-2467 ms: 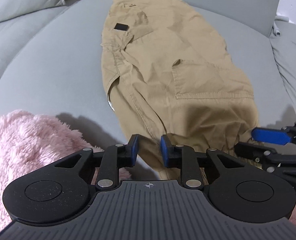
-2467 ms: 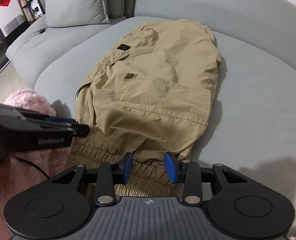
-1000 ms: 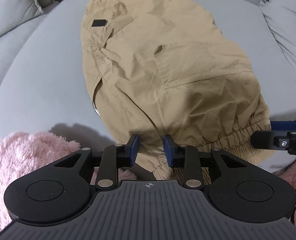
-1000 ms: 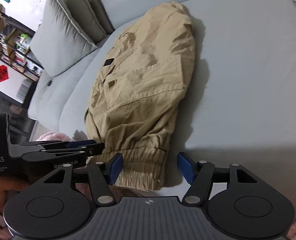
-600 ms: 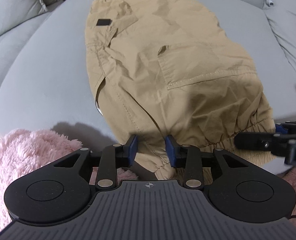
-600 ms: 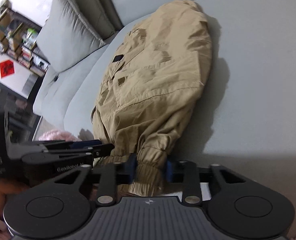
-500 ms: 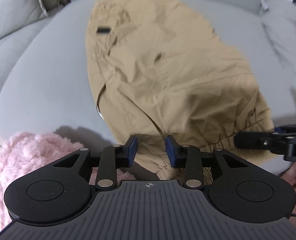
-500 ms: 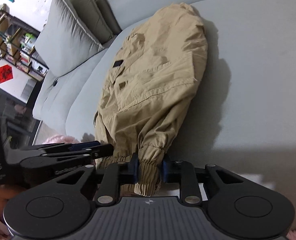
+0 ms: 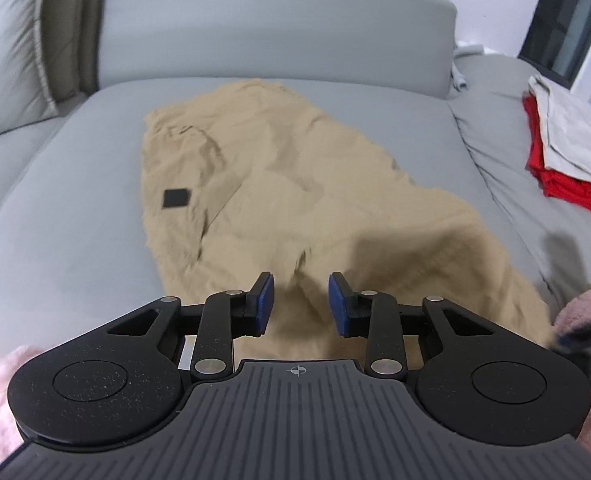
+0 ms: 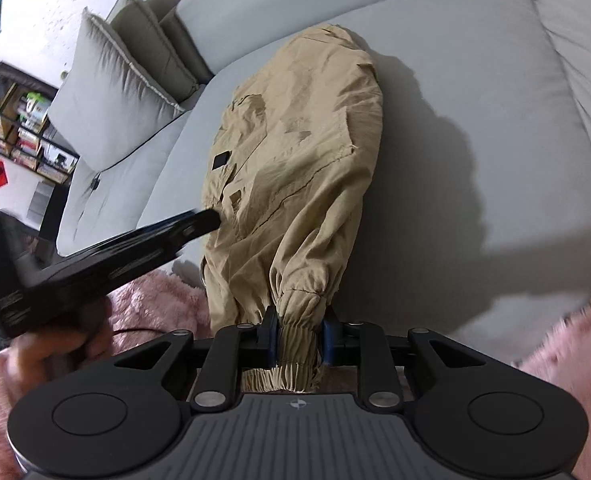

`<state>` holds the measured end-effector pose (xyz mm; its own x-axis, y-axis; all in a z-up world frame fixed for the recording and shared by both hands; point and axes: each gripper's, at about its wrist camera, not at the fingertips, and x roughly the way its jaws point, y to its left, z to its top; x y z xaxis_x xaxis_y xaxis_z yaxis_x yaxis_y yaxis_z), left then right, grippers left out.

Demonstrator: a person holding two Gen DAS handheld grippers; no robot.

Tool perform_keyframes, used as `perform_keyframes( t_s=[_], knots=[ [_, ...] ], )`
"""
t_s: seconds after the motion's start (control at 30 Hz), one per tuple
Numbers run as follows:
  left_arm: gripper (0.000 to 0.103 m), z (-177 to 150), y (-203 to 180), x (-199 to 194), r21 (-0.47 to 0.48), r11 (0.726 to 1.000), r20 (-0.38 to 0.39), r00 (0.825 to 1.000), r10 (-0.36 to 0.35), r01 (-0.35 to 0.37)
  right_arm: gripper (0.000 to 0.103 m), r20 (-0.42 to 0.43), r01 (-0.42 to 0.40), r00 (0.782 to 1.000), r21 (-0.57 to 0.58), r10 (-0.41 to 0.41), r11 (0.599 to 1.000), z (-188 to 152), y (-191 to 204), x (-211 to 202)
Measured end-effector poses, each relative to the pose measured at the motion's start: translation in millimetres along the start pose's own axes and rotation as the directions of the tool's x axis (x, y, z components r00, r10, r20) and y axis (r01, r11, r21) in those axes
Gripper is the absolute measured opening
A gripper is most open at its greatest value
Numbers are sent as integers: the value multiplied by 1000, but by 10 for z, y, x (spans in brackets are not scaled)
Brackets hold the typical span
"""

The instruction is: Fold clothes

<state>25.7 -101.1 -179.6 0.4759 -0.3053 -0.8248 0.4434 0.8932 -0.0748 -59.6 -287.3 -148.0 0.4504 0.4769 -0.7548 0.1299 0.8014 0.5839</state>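
Both cuffs got taken: right gripper (image 10: 298, 338) had just clamped an elastic cuff at 6 o'clock. Left gripper (image 9: 301, 305) was closing, khaki trousers (image 9: 279, 196) btwn its pads, garment lying on the sofa (image 9: 75, 208); fold could start.

I see a grey fabric sofa (image 9: 75, 200) with pale grey cushions (image 10: 111, 112), a folded red garment (image 9: 563, 184) under a beige one (image 9: 575, 140), and a bookshelf (image 10: 11, 128).

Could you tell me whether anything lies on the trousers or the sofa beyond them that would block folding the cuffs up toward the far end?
Nothing visible does. The trousers lie bare, and the sofa around them is clear. The right tongs grip a cuff; the left tongs are closing on cloth. The red clothes sit well aside.
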Motion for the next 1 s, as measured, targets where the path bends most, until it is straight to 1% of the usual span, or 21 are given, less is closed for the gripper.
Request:
perform_keyframes(
  t_s=[0.03, 0.07, 0.1, 0.17, 0.23, 0.33, 0.37, 0.43, 0.53, 0.63, 0.7, 0.83, 0.87, 0.9, 0.93, 0.97, 1.0],
  knots=[
    [20, -11, -22, 120, 13, 1000, -40, 999, 3, -3, 22, -3, 6, 1000, -1, -6, 1000, -18, 8, -6],
    [18, -64, -68, 377, 57, 998, -172, 985, 29, -20, 22, -10, 13, 1000, 2, -13, 1000, -26, 20, 8],
    [18, -105, -85, 443, 79, 997, -204, 978, 40, -24, 22, -23, 20, 1000, 8, -20, 1000, -30, 25, 34],
    [17, -120, -96, 483, 123, 992, -196, 979, 48, -24, 22, -39, 39, 998, 0, -39, 999, -18, 76, 100],
    [16, -56, -58, 474, 112, 994, -213, 977, 34, -11, 22, -47, 49, 998, -7, -49, 999, 13, 143, 140],
    [17, 48, 183, 317, 10, 1000, -179, 984, -26, 28, 22, -46, 39, 998, -10, -39, 999, 120, 284, 138],
    [17, 12, 156, 282, -4, 1000, -166, 986, -28, 28, 22, -43, 34, 998, -10, -35, 999, 159, 333, 127],
    [17, 32, 298, 103, -57, 998, -107, 994, -39, 33, 22, -37, 19, 999, -7, -19, 1000, 251, 410, 96],
    [17, 175, 512, -153, -113, 993, -21, 999, -30, 27, 22, -26, -18, 999, 20, 19, 1000, 455, 569, 81],
    [17, 322, 719, -374, -151, 988, 52, 998, -22, 30, 22, 0, -69, 998, 66, 69, 995, 735, 744, 140],
    [18, 434, 867, -474, -178, 984, 98, 995, -8, 26, 22, 39, -96, 995, 93, 93, 991, 983, 880, 197],
    [18, 538, 1121, -521, -228, 974, 141, 989, 41, -8, 22, 143, -102, 986, 137, 83, 985, 1491, 1088, 331],
    [22, 541, 1190, -512, -247, 969, 142, 988, 57, -20, 25, 156, -90, 985, 135, 68, 987, 1611, 1132, 420],
    [26, 532, 1242, -504, -264, 964, 140, 988, 66, -27, 33, 166, -66, 985, 122, 45, 990, 1776, 1183, 563],
    [37, 522, 1292, -496, -279, 960, 138, 988, 75, -34, 36, 170, -44, 985, 112, 24, 993, 1901, 1216, 681],
    [45, 493, 1335, -483, -289, 957, 135, 988, 79, -37, 43, 158, -14, 987, 112, -4, 994, 1985, 1219, 783],
    [48, 465, 1375, -470, -296, 954, 133, 988, 82, -40, 47, 141, 13, 989, 124, -31, 992, 2055, 1205, 876]
  ],
)
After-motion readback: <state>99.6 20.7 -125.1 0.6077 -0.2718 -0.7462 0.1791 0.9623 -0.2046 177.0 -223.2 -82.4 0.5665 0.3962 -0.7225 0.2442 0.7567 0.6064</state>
